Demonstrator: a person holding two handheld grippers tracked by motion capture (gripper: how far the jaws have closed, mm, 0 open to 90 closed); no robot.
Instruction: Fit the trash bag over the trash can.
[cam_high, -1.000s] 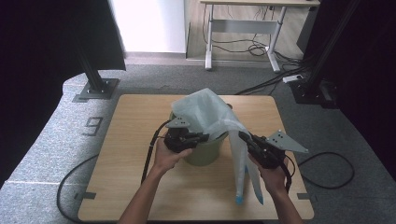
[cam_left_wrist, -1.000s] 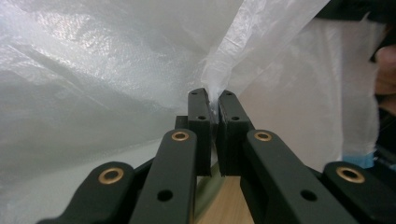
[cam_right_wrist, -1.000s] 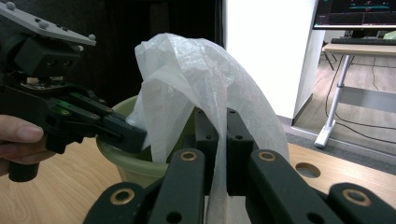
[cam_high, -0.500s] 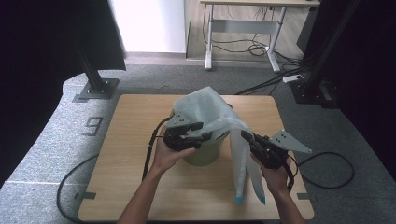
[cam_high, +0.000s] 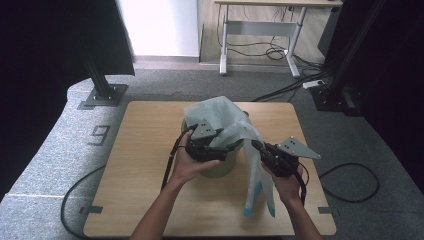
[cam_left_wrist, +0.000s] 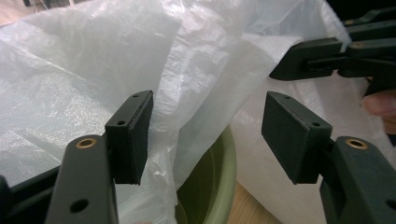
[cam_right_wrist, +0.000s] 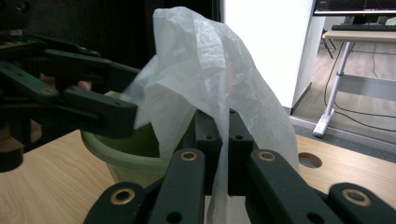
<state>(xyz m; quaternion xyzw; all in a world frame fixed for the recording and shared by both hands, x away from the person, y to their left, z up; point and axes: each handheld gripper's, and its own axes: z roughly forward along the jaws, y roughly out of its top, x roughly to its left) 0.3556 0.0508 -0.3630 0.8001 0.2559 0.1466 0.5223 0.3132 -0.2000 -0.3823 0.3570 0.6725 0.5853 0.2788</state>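
A pale green bin (cam_high: 222, 167) stands mid-table with a thin white plastic bag (cam_high: 220, 117) draped over it. My left gripper (cam_high: 227, 145) is at the bin's near rim; its jaws have just been opening and stand open. In the left gripper view the left gripper (cam_left_wrist: 210, 116) has loose bag film (cam_left_wrist: 93, 70) between its pads, above the bin's rim (cam_left_wrist: 219, 177). My right gripper (cam_high: 257, 147) is at the bin's right side. In the right gripper view the right gripper (cam_right_wrist: 219, 135) is shut on a fold of the bag (cam_right_wrist: 205, 70), which rises above it.
The bag's lower end, with blue print (cam_high: 257, 195), hangs down onto the wooden table (cam_high: 140, 165) near its front right. Black stands (cam_high: 102, 92) and a white-legged desk (cam_high: 260, 30) are behind the table. Cables (cam_high: 350, 175) lie on the carpet.
The left jaws have opened and released the bag film they pinched. The left hand has shifted a little to the right and up. The right gripper has kept still, shut on the bag.
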